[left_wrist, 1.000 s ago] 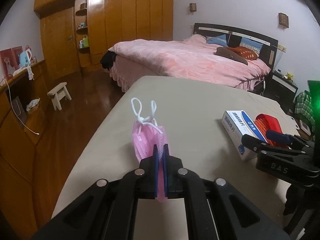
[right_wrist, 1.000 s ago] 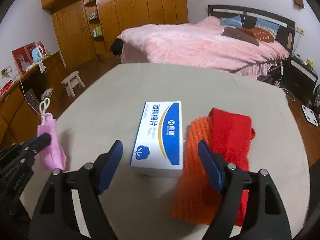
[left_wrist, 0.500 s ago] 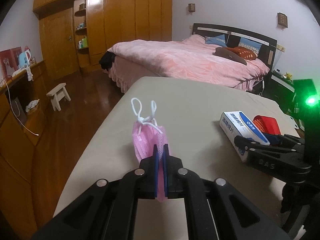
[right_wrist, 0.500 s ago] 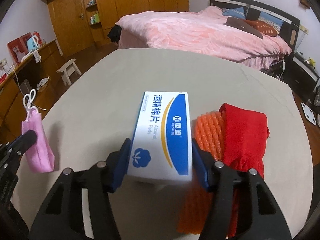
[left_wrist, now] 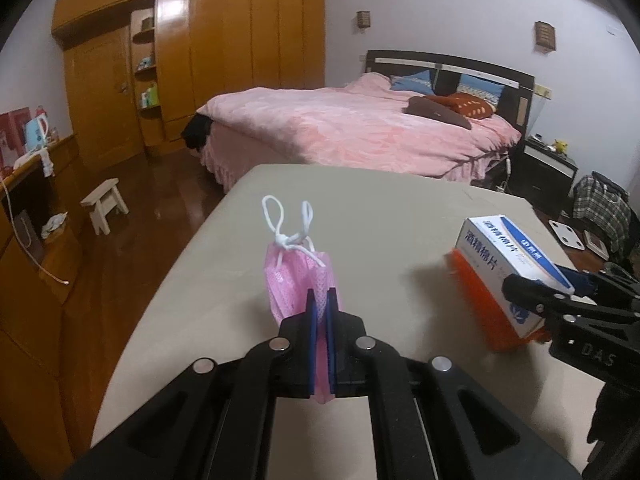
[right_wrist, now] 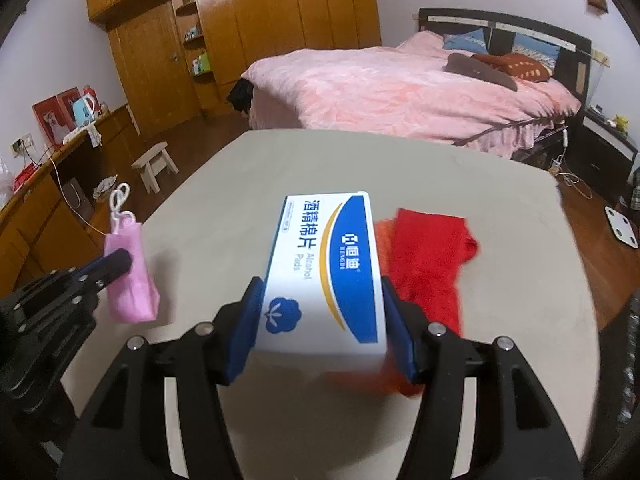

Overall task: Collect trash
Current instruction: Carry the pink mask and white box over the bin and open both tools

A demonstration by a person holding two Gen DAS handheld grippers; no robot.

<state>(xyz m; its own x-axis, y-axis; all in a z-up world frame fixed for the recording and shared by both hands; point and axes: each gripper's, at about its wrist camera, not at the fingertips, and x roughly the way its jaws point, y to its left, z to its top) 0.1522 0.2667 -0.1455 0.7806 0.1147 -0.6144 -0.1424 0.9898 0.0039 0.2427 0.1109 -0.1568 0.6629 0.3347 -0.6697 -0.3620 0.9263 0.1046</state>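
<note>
Left gripper (left_wrist: 320, 304): black plastic linkage arms, silver round screws, thin blue pads (left_wrist: 311, 320). Right gripper (right_wrist: 322, 316): same black frame, silver screws, wider blue pads (right_wrist: 244, 332), white "DAS" lettering.

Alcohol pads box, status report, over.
Right gripper shut on the box, lifted off the table. Left gripper shut on the pink mask. Red cloth left on the table. Nothing in the way.
</note>
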